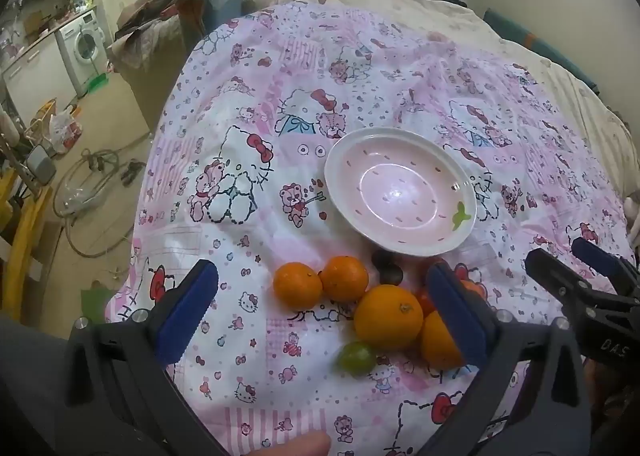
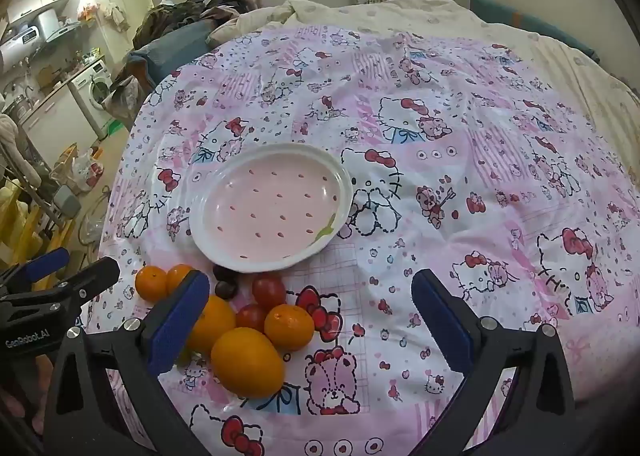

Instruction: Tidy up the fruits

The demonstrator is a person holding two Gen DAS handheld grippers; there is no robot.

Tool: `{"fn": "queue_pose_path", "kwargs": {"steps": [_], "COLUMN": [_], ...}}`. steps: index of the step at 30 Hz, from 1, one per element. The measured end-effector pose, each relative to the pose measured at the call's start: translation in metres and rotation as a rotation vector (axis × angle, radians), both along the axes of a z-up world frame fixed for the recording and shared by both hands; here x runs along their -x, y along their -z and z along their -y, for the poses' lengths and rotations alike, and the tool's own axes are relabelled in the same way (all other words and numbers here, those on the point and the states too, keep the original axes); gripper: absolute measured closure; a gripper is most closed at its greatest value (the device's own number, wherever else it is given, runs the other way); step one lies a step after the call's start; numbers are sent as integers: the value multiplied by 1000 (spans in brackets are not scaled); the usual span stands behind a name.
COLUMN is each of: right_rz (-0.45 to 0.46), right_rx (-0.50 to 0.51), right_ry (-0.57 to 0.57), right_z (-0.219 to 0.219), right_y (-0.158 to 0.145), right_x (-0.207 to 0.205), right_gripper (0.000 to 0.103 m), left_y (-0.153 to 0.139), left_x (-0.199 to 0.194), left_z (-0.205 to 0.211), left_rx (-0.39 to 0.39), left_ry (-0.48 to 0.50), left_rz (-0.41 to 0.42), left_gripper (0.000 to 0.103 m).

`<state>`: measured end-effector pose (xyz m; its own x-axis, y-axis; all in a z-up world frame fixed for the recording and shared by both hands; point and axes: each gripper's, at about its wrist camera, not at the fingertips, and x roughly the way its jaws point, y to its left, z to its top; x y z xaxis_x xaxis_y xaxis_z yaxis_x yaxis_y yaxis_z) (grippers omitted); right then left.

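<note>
Both tongs spread and empty above the fruit pile, nothing yet on the plate.

The left tongs (image 1: pixel 320 312) hang wide apart over the fruit, and the right tongs (image 2: pixel 312 320) are just as wide, off to the side of the same cluster. Under them, on the patterned bedspread (image 2: pixel 460 135), lie oranges (image 1: pixel 388 316), small mandarins (image 1: pixel 298 286), red tomatoes (image 2: pixel 269 290), dark plums (image 2: pixel 225 288) and a green fruit (image 1: pixel 355 358), bunched just in front of the pink plate (image 1: pixel 340 159). I'd say sorting is only starting; next, one pair needs to drop and close round a single fruit.
</note>
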<state>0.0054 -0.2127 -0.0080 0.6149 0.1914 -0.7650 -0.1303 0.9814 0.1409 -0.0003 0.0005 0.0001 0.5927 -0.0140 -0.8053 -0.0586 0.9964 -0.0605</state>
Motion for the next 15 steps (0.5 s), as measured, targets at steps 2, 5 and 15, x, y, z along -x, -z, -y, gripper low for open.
{"fn": "queue_pose_path", "kwargs": {"steps": [2, 5, 15], "right_rz": [8, 11, 9], "right_rx": [5, 4, -3], "right_ry": [4, 3, 6], "right_z": [0, 0, -7], "right_y": [-1, -1, 1], "right_x": [1, 1, 7], "right_gripper": [0, 0, 0], "left_y": [0, 0, -4], "left_x": [0, 0, -2], "left_z": [0, 0, 1], "left_rx": [-3, -2, -2], "left_ry": [0, 0, -3], "left_rz": [0, 1, 3], "left_gripper": [0, 0, 0]}}
